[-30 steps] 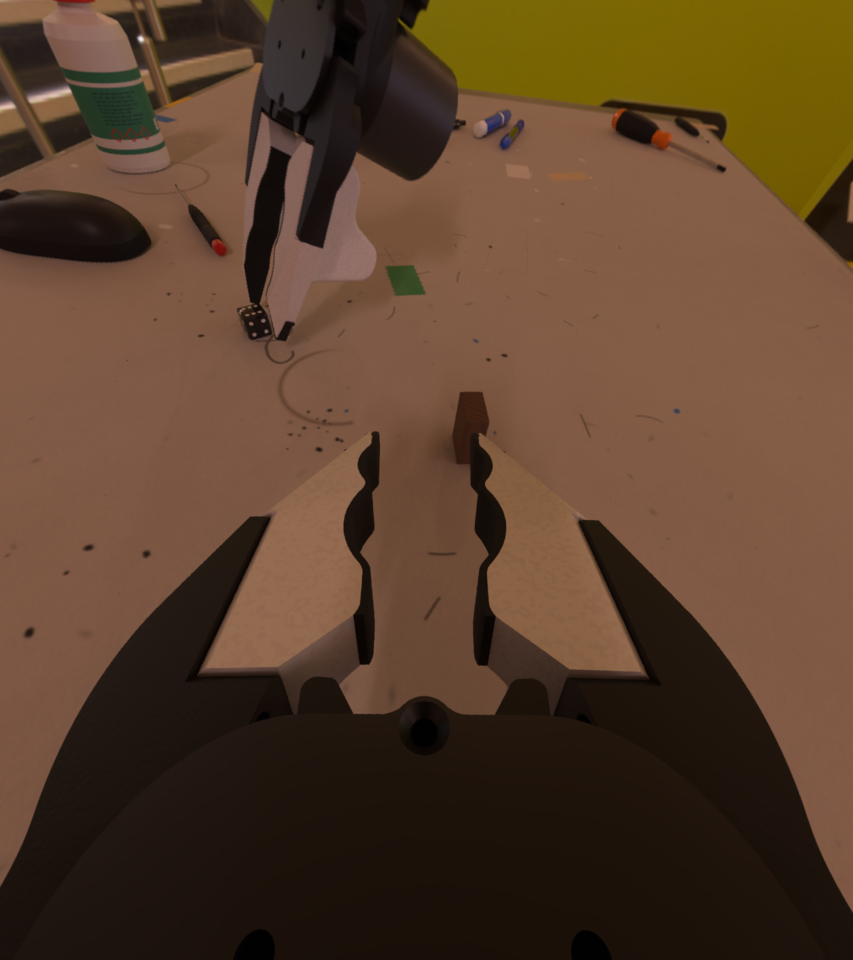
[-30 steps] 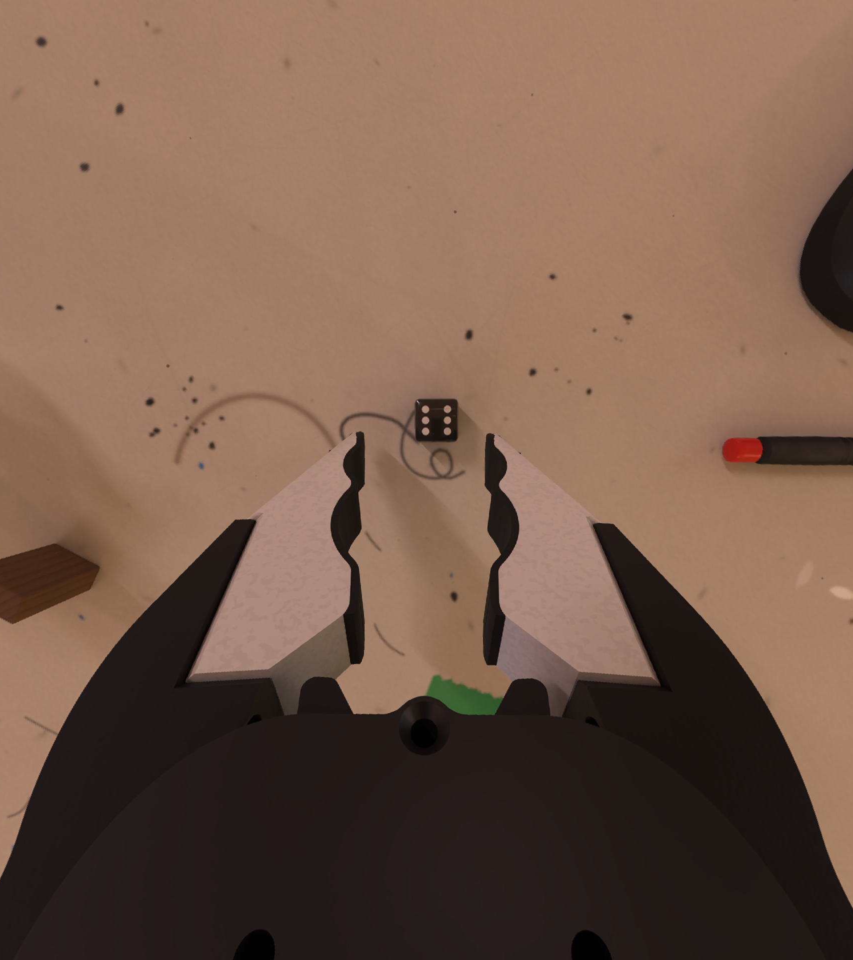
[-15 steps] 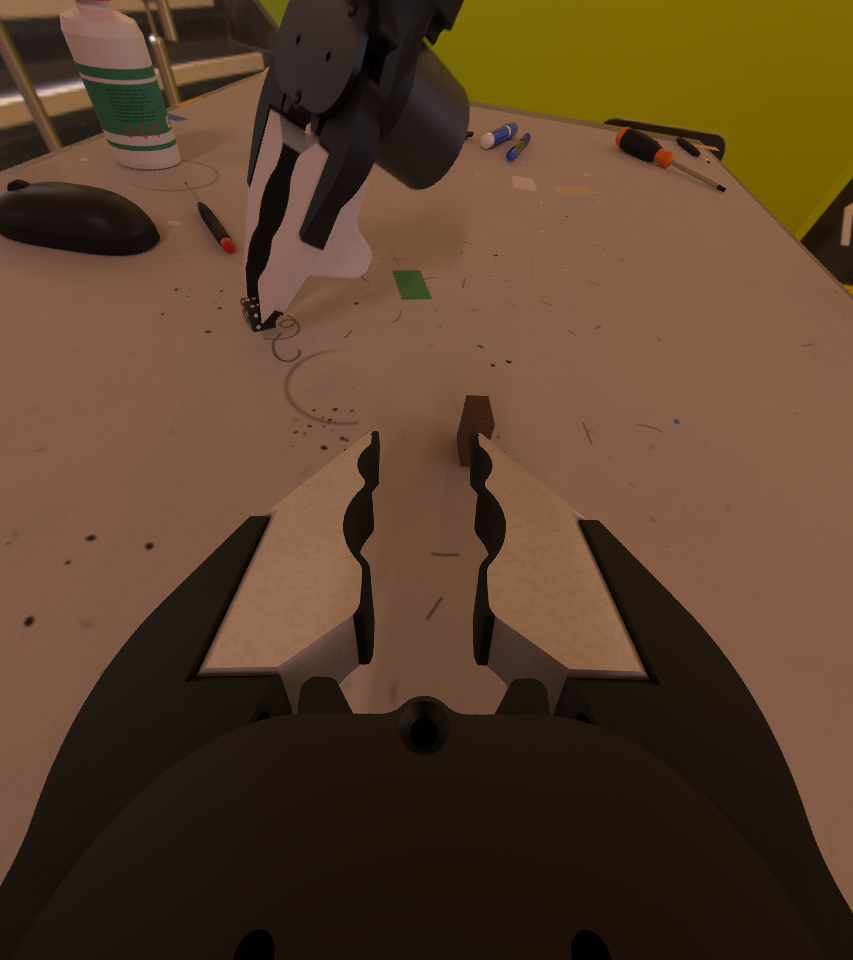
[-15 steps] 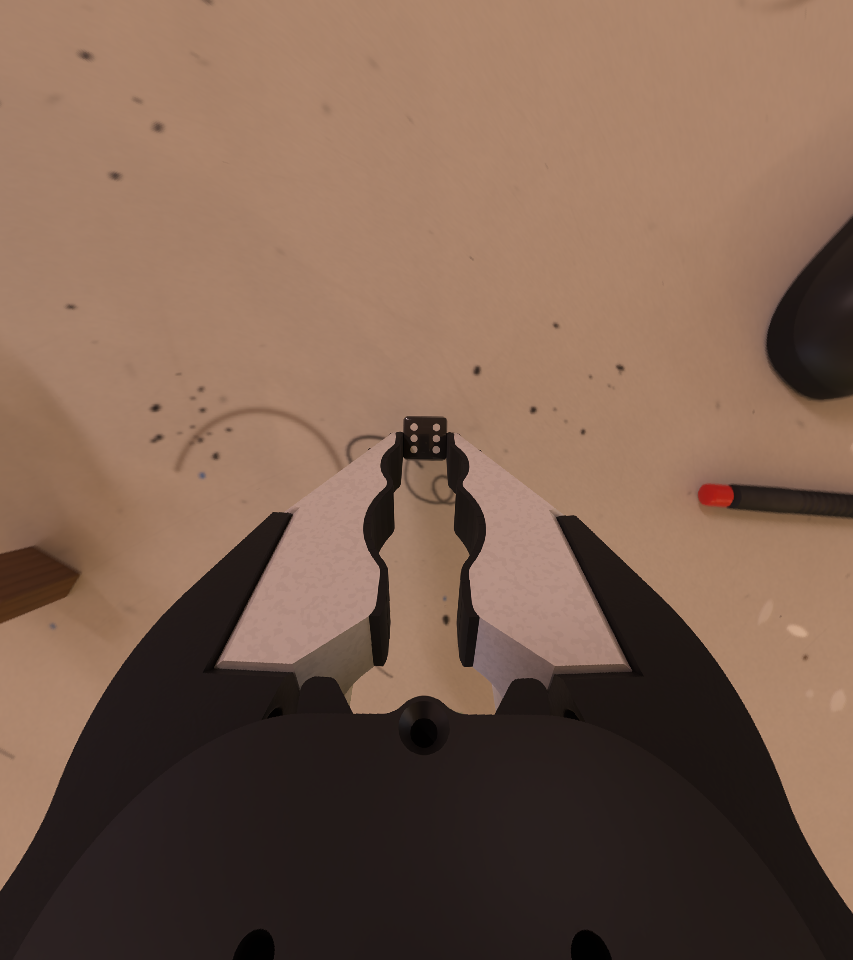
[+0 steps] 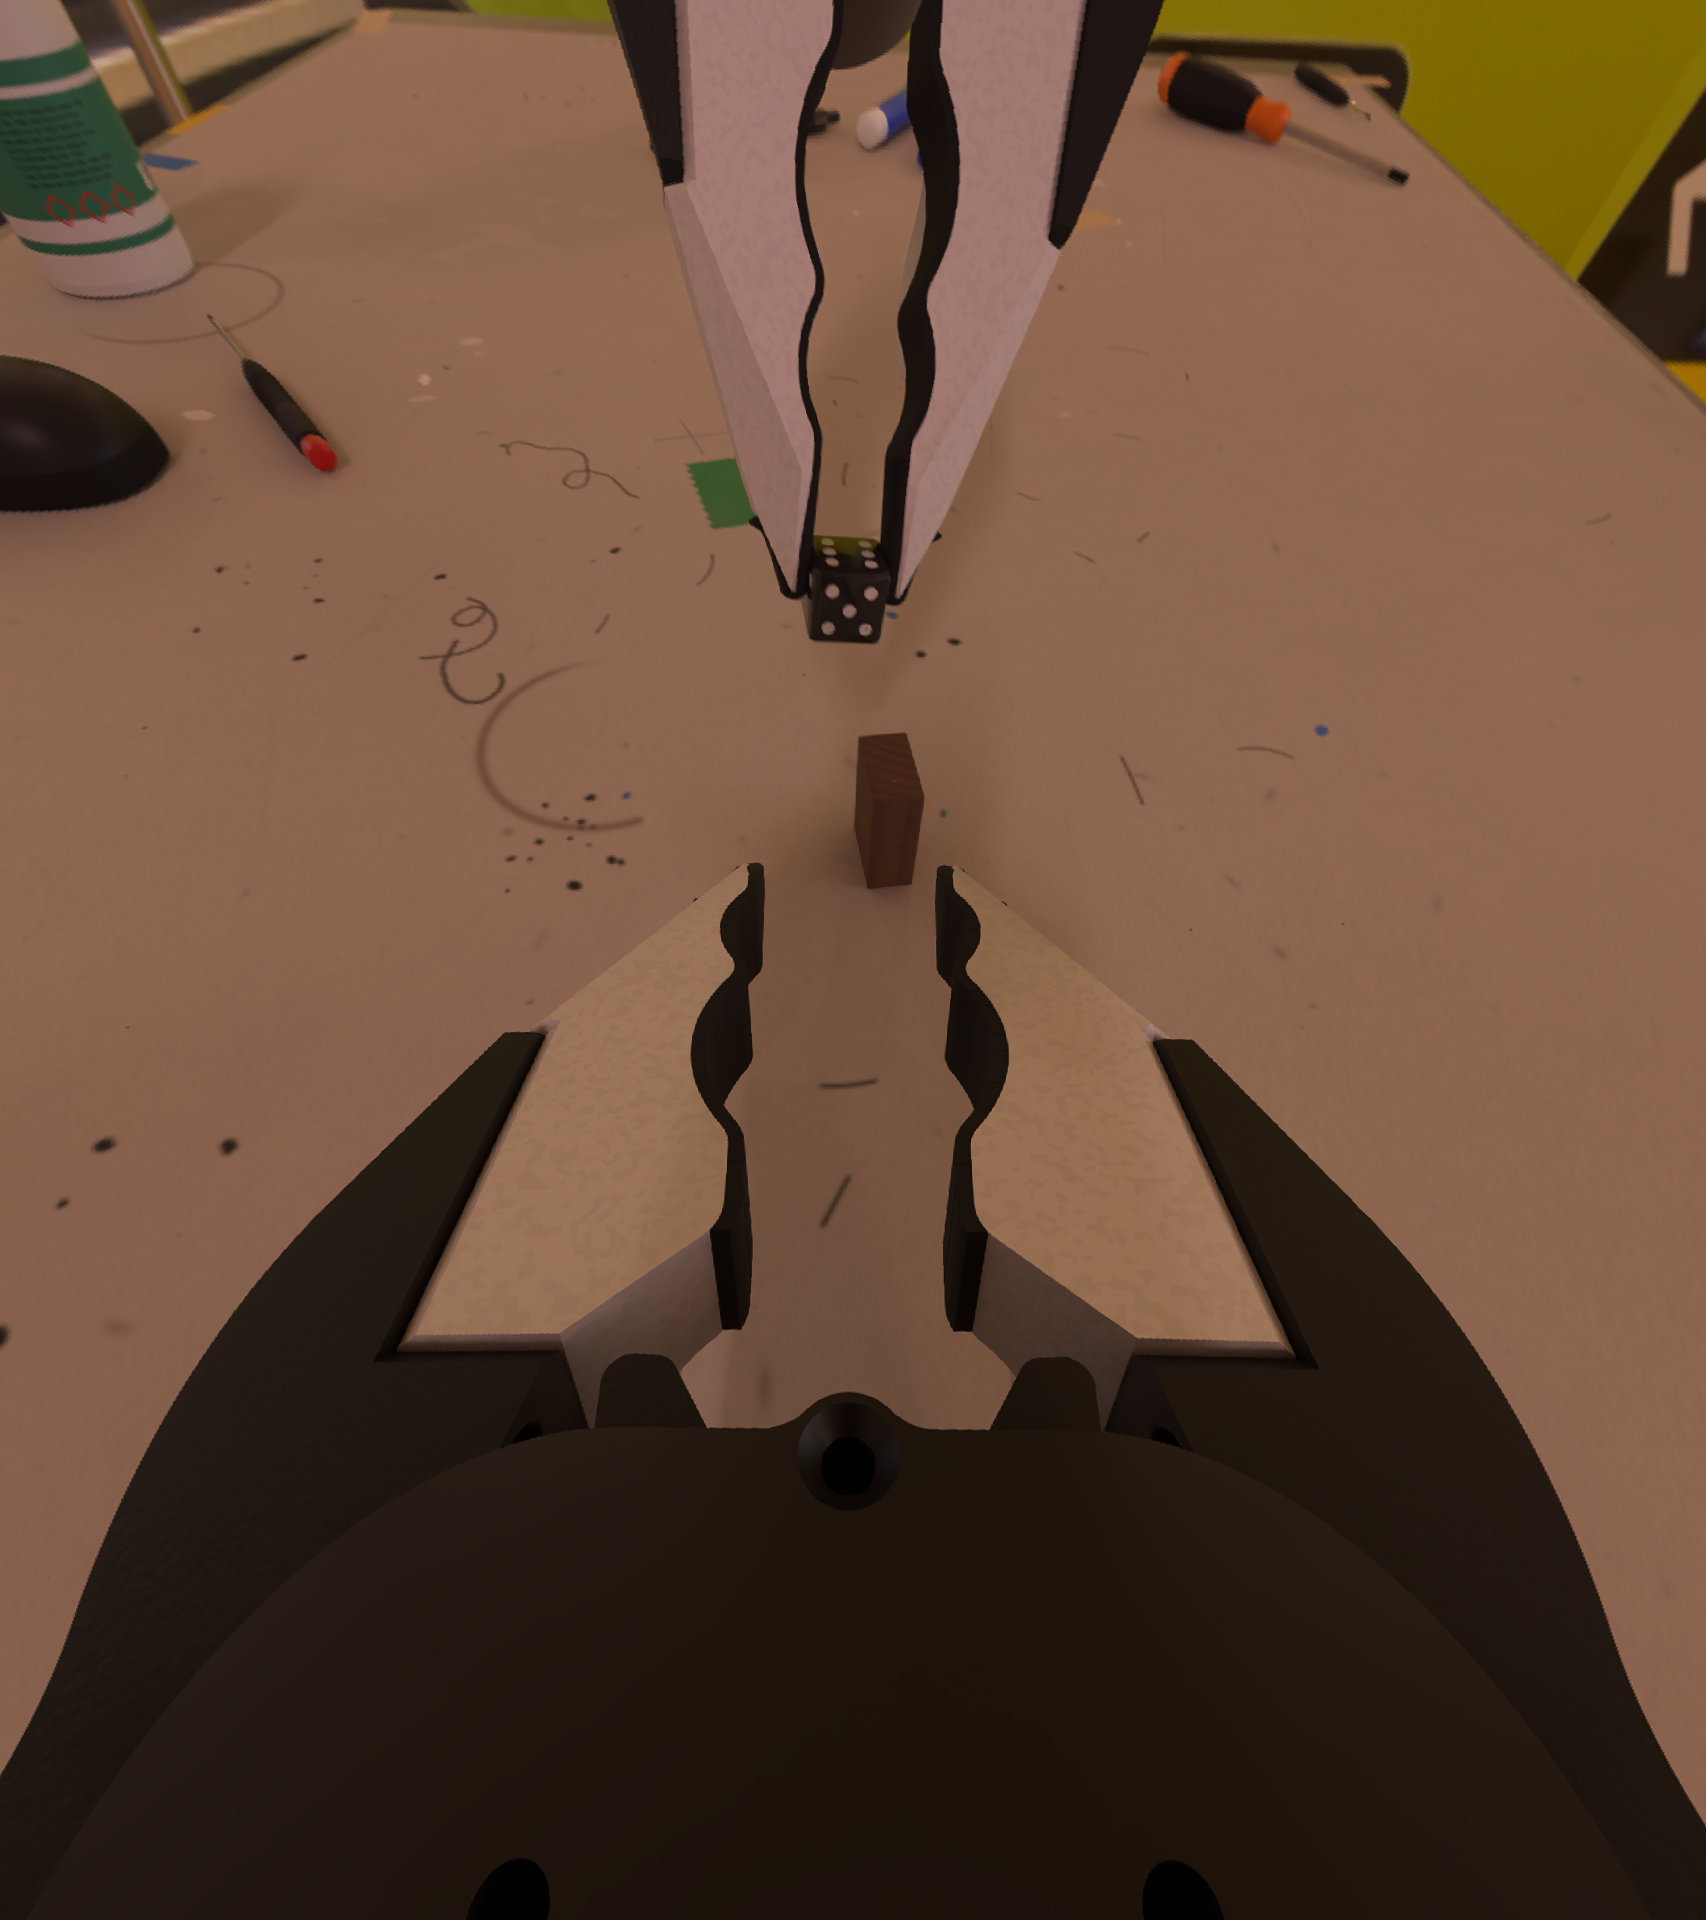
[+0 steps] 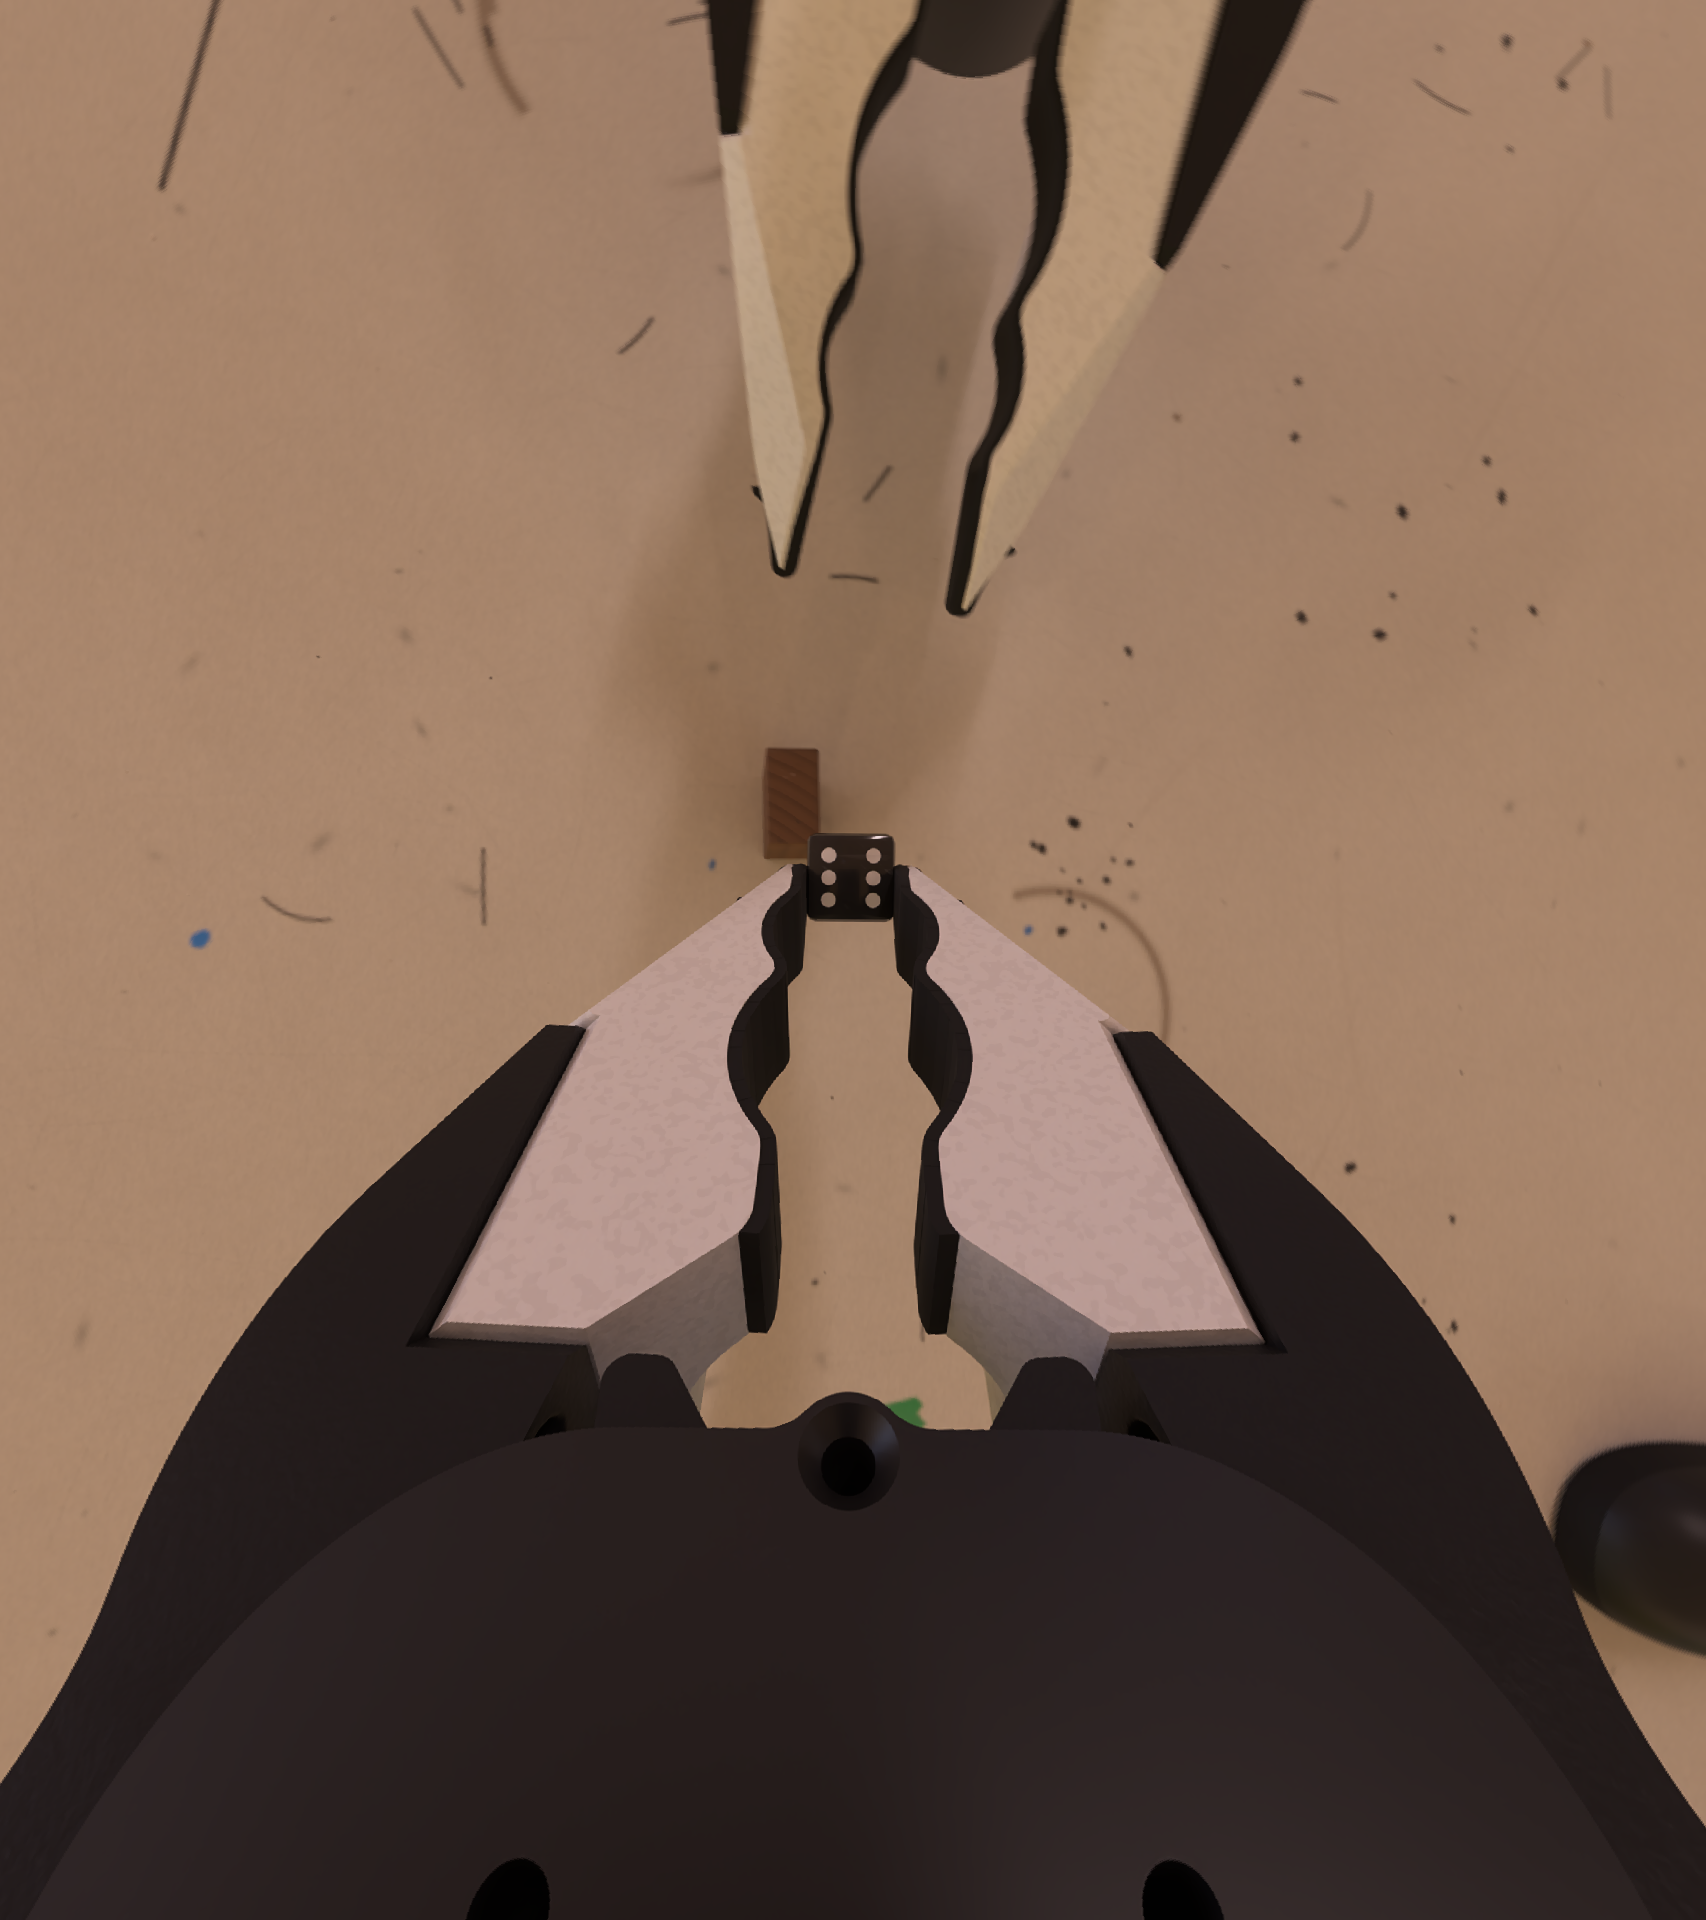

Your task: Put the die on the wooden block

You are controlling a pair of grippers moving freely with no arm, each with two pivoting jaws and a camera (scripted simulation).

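Die [image 6: 850, 879], black with white pips, sits pinched between the tips of the right gripper [image 6: 850, 883], whose jaws are clenched on its two sides; the die is lifted clear of the table [image 6: 205, 520]. In the right wrist view it hangs in front of the near end of the wooden block [image 6: 791, 802], a small brown piece lying on the table just past it. Beyond the block, the left gripper [image 6: 868, 587] points back toward it, its jaws parted with nothing between them. In the left wrist view the left gripper [image 5: 847, 883] hovers low with its jaws spread, the wooden block [image 5: 887, 810] resting just ahead of its tips, slightly toward the right finger. Farther on, the right gripper [image 5: 847, 582] comes down from above with the die [image 5: 847, 601] at its tips, above and beyond the block, not touching it. To the far left lie a black computer mouse [image 5: 7, 431] and a small red-tipped screwdriver [image 5: 283, 400], with a white and green bottle [image 5: 49, 145] behind them. An orange-collared screwdriver [image 5: 1233, 99] rests near the far right edge.
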